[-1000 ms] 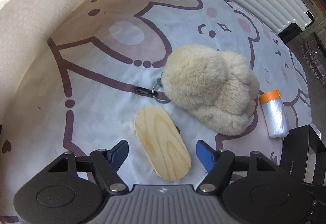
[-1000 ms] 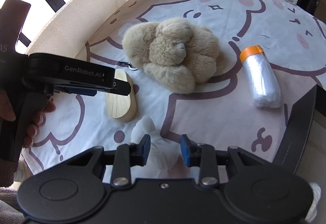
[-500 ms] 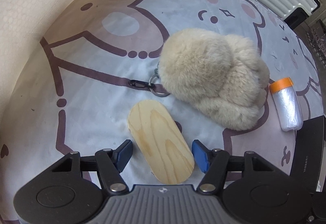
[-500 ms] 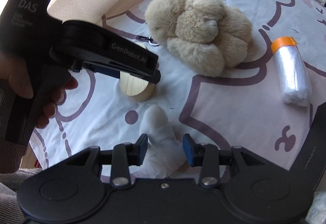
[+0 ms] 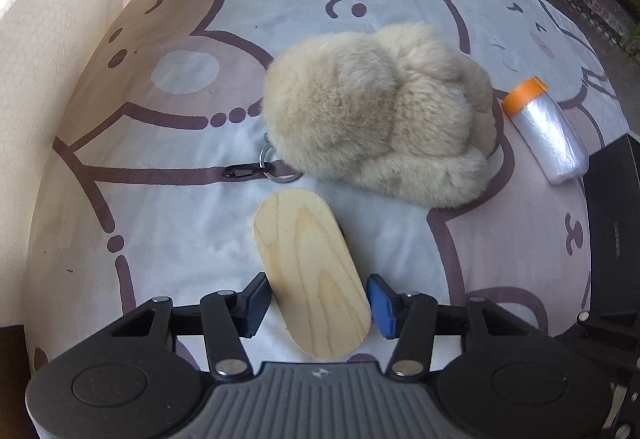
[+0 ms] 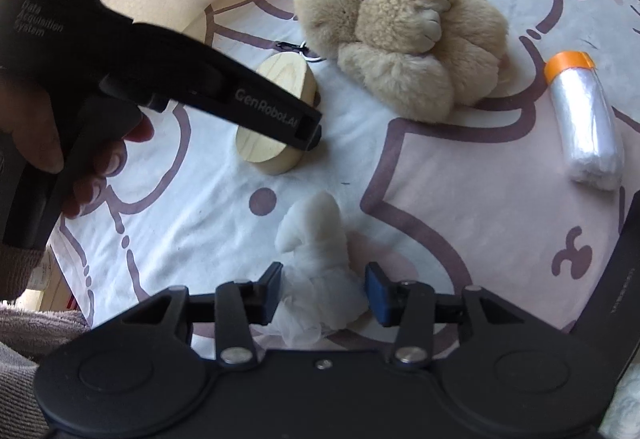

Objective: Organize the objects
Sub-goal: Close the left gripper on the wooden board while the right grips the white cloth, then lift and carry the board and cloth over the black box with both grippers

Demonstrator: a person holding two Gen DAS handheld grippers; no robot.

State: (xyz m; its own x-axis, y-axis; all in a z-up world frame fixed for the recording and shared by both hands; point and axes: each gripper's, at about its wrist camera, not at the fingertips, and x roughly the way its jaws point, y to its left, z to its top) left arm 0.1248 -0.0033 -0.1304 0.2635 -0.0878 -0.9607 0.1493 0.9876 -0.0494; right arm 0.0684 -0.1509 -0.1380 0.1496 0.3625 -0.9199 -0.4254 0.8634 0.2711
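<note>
An oval wooden block (image 5: 310, 275) lies on the bear-print cloth (image 5: 160, 219). My left gripper (image 5: 318, 305) straddles its near end, jaws close to its sides with a narrow gap on each; it also shows from the side in the right wrist view (image 6: 308, 129), over the block (image 6: 276, 107). My right gripper (image 6: 324, 289) is open around a white crumpled plastic wad (image 6: 320, 259) lying on the cloth. A beige plush toy (image 5: 380, 127) with a metal ring and black clip (image 5: 256, 169) lies beyond the block.
A roll of clear bags with an orange end (image 5: 546, 131) lies at the right, also seen in the right wrist view (image 6: 584, 119). A cream foam wall (image 5: 52, 59) curves along the left. A black edge (image 5: 616, 223) borders the right side.
My left gripper has moved forward over the wooden block and its jaws have narrowed toward its sides. My right gripper has advanced so the white wad sits between its fingers.
</note>
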